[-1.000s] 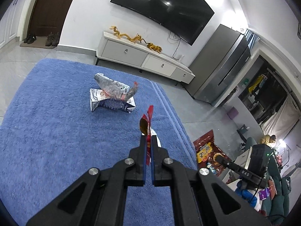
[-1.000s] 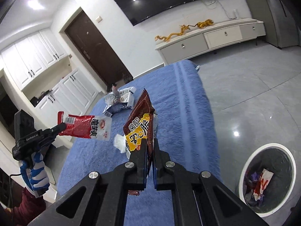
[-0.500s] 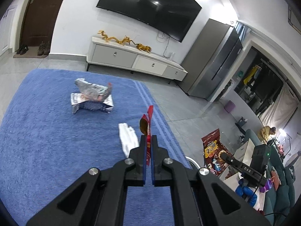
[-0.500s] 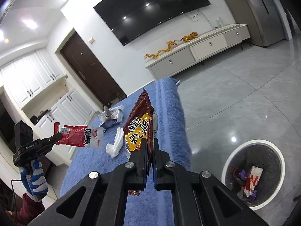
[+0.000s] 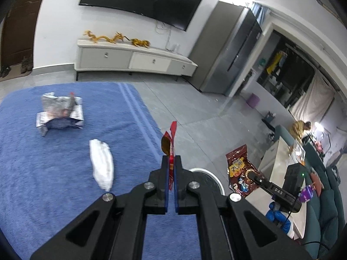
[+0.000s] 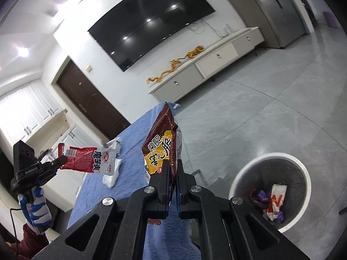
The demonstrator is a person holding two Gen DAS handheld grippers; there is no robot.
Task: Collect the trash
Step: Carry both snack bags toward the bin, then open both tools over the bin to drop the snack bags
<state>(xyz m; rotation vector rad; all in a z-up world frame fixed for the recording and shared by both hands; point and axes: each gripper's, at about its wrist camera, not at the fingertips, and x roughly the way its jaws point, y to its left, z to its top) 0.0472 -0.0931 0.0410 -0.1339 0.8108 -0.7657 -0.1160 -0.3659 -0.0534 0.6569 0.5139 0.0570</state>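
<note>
My left gripper is shut on a red and white snack wrapper, seen edge-on here and flat in the right wrist view. My right gripper is shut on a dark brown snack bag, also seen in the left wrist view. Both are held in the air near the blue table's right edge. A white-rimmed trash bin with wrappers inside stands on the floor, low and right of my right gripper. Its rim shows just past my left gripper.
On the blue table lie a white crumpled wrapper and a silver bag on a flattened carton. A white TV cabinet stands by the far wall, a grey fridge to its right, a sofa at far right.
Both grippers have moved toward the table's right edge and the bin, still holding their wrappers. The bin's rim now shows in the left wrist view and sits closer in the right one.
</note>
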